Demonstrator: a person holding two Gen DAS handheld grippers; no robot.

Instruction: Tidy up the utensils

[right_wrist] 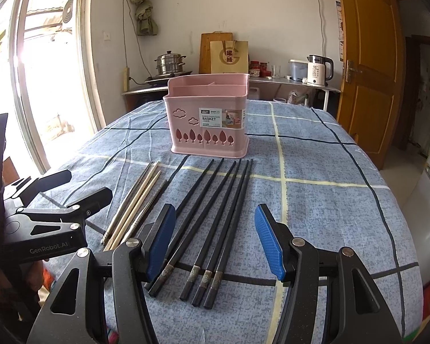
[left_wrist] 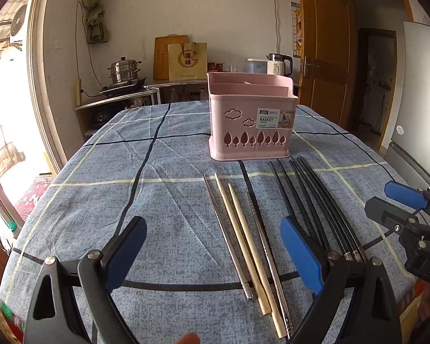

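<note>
A pink utensil basket (left_wrist: 250, 123) (right_wrist: 207, 123) with divided compartments stands on the blue checked tablecloth. In front of it lie two wooden chopsticks (left_wrist: 243, 238) (right_wrist: 140, 200), two metal chopsticks (left_wrist: 229, 238) (right_wrist: 126, 203) and several black chopsticks (left_wrist: 318, 200) (right_wrist: 215, 215). My left gripper (left_wrist: 212, 238) is open and empty, hovering above the wooden and metal chopsticks. My right gripper (right_wrist: 215, 223) is open and empty, above the black chopsticks. The right gripper also shows at the right edge of the left wrist view (left_wrist: 401, 209).
The table (left_wrist: 100, 200) (right_wrist: 329, 215) has its front edge close to me. Behind it a counter holds a steamer pot (left_wrist: 124, 71), a paper bag (right_wrist: 229, 57) and a white kettle (right_wrist: 318, 70). A wooden door (right_wrist: 367, 71) stands at right.
</note>
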